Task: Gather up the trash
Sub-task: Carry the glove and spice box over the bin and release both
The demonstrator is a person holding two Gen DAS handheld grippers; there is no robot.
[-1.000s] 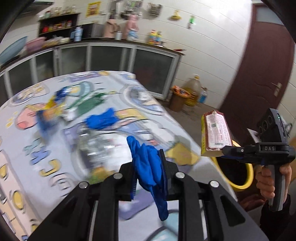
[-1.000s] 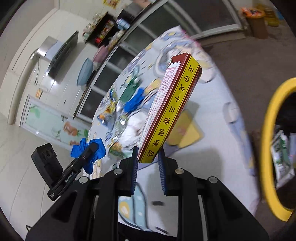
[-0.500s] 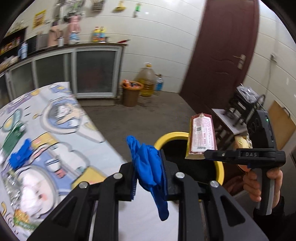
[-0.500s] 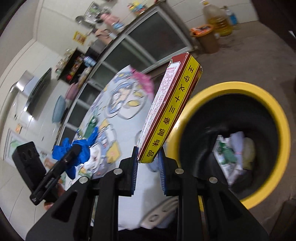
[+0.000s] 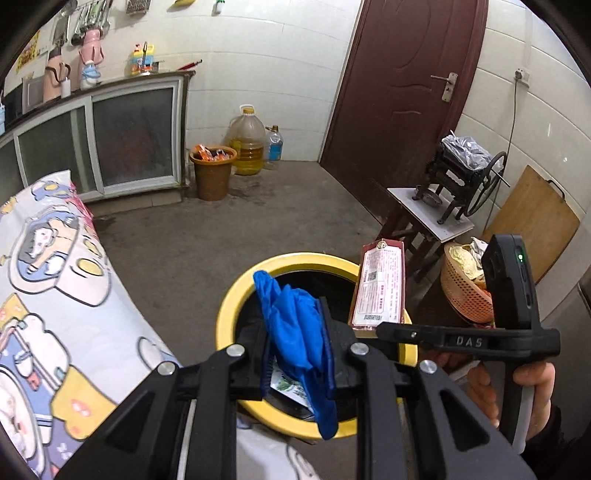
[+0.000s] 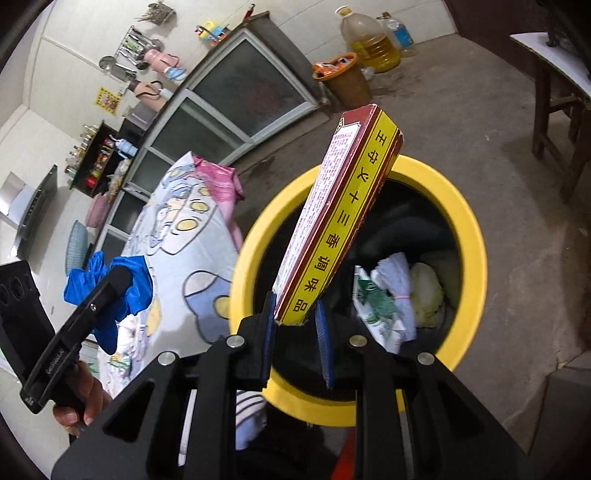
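The left gripper (image 5: 295,354) pinches a crumpled blue glove (image 5: 295,332) above the near rim of the yellow-rimmed bin (image 5: 236,295), beside the table's edge (image 5: 122,306); the right gripper (image 6: 295,325) clamps a red-and-yellow seasoning box (image 6: 332,229), tilted over the bin's opening

A home kitchen; white tiled walls (image 5: 280,74), utensils hanging on a rail (image 5: 83,22), a low cabinet with glass doors (image 5: 133,136), a big jug of cooking oil (image 5: 246,142) on the concrete floor (image 5: 221,229), a wooden cutting board (image 5: 532,218)
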